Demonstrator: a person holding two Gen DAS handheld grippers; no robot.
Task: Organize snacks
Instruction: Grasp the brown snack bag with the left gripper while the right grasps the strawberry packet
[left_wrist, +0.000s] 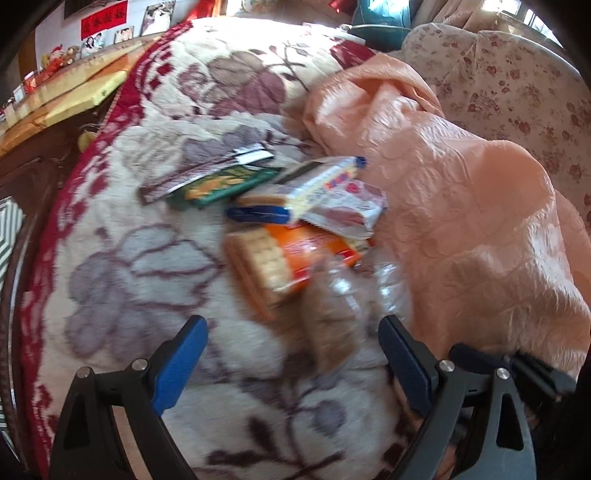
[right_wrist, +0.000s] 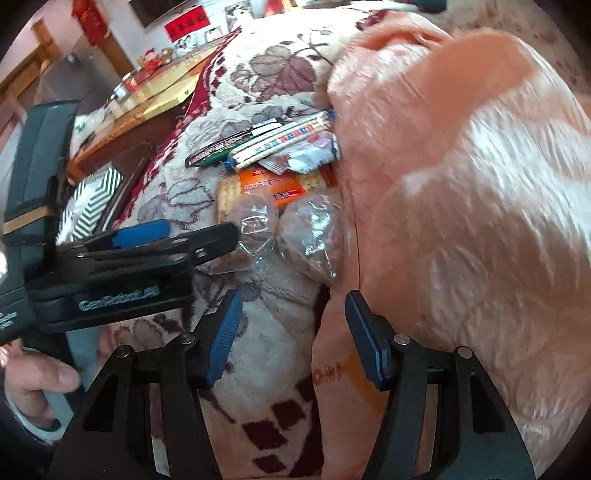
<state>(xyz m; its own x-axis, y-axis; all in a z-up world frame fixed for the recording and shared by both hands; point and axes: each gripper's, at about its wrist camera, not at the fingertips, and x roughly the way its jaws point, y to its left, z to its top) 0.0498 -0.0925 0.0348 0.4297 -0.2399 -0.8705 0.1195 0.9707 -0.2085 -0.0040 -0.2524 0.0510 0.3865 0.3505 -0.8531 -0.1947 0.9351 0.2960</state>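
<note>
In the left wrist view, the left gripper is seen above a floral fleece blanket with its jaws released and nothing between the blue pads. A pile of snacks lies on the blanket just ahead of the jaws and against a peach satin quilt. An orange cracker pack is seen with its biscuits showing through one end; its print is blurred and cannot be read. A clear bag of brownish pieces lies nearest the jaws, smeared by motion. Behind it, a green packet, a pale long pack with red and blue characters and a pinkish wrapper overlap; none of the writing can be made out. A red banner on the far wall bears characters too small to read.

In the right wrist view, the right gripper is held with its jaws apart and empty, over the seam between blanket and quilt. The left gripper enters from the left, gripped by a hand that is partly cut off by the frame; "GenRobot.AI" is printed on its body. Its tip lies at the clear bags, though contact cannot be told. The orange pack carries pale characters, not legible. A striped box is partly hidden beside the bed.
</note>
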